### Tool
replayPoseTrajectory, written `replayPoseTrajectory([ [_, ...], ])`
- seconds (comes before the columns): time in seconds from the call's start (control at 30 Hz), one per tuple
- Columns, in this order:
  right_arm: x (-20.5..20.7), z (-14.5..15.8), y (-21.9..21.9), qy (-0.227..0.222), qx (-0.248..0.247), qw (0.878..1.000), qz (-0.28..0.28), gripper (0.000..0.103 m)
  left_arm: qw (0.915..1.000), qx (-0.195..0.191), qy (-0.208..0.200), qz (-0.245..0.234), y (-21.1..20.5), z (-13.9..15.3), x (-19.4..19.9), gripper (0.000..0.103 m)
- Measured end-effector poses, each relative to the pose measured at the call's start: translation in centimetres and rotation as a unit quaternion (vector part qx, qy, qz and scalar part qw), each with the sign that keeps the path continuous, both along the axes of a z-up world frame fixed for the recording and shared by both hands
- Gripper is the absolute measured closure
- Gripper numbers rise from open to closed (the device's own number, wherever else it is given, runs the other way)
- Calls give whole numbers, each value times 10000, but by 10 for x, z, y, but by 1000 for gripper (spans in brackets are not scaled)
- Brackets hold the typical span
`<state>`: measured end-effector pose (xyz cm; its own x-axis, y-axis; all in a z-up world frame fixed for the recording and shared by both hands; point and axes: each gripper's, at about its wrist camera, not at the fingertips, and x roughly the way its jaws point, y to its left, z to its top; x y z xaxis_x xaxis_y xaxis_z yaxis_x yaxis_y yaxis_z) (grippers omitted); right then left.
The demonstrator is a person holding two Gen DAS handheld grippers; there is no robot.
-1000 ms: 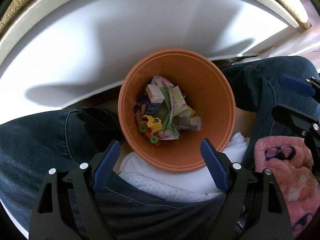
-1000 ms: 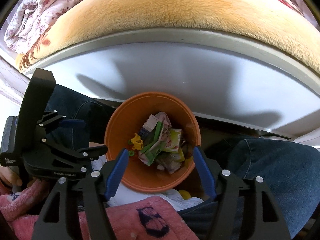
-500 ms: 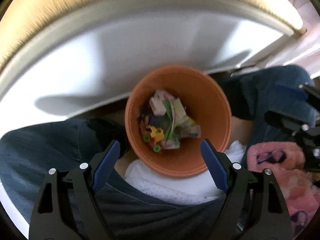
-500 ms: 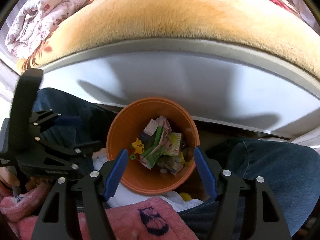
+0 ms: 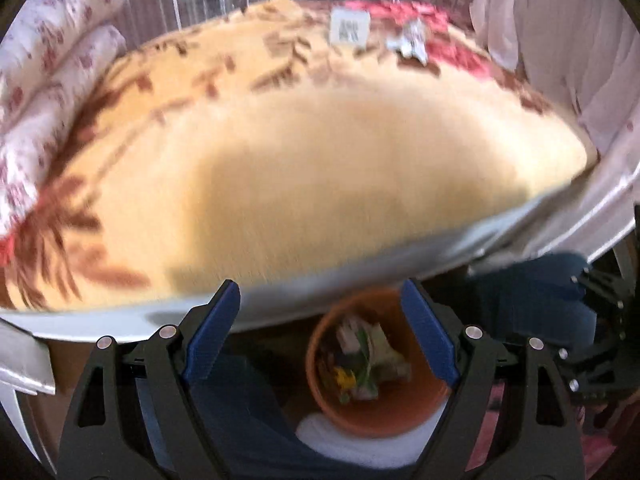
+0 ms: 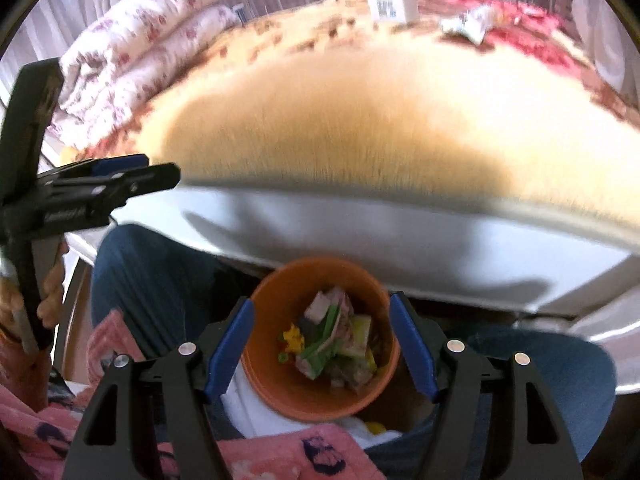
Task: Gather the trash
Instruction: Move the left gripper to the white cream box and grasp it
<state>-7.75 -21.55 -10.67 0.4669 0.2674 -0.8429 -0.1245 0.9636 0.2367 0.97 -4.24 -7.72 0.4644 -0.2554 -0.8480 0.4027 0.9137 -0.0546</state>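
Collected: mixed wrappers in my round orange plastic bin [image 6: 320, 380]. Outstanding: white labelled box [image 6: 392, 4] and crumpled silvery wrapper [image 6: 466, 24] at the bed's far edge. My left tongs [image 5: 320, 336] and right tongs [image 6: 320, 344]: both spread, empty.

both the left gripper [image 5: 320, 332] and the right gripper [image 6: 320, 344] were held with jaws spread wide, gripping nothing.

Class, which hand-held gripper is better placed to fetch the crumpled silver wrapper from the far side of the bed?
Right, tentatively. The crumpled silver wrapper lies far right on the bed; both grippers are open and empty.
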Motion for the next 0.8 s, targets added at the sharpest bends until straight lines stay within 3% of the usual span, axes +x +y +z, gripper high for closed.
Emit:
replayPoseTrajectory([
  [0.13, 7, 23, -10, -501, 42, 9987, -126, 32, 9993, -142, -336, -4, -11, 24, 28, 22],
  [0.23, 15, 33, -19, -702, 114, 9972, -237, 31, 9978, -459, -451, -153, -26, 37, 54, 22],
  [0.43, 29, 30, -29, -699, 234, 9966, -363, 30, 9927, -799, -737, -519, -76, 51, 127, 22],
  [0.53, 35, 24, -35, -615, 295, 9968, -423, 30, 9925, -711, -890, -438, -104, 48, 173, 22],
  [0.8, 57, 22, -45, -491, 458, 9971, -347, 30, 9958, -386, -729, -404, -166, 14, 275, 22],
])
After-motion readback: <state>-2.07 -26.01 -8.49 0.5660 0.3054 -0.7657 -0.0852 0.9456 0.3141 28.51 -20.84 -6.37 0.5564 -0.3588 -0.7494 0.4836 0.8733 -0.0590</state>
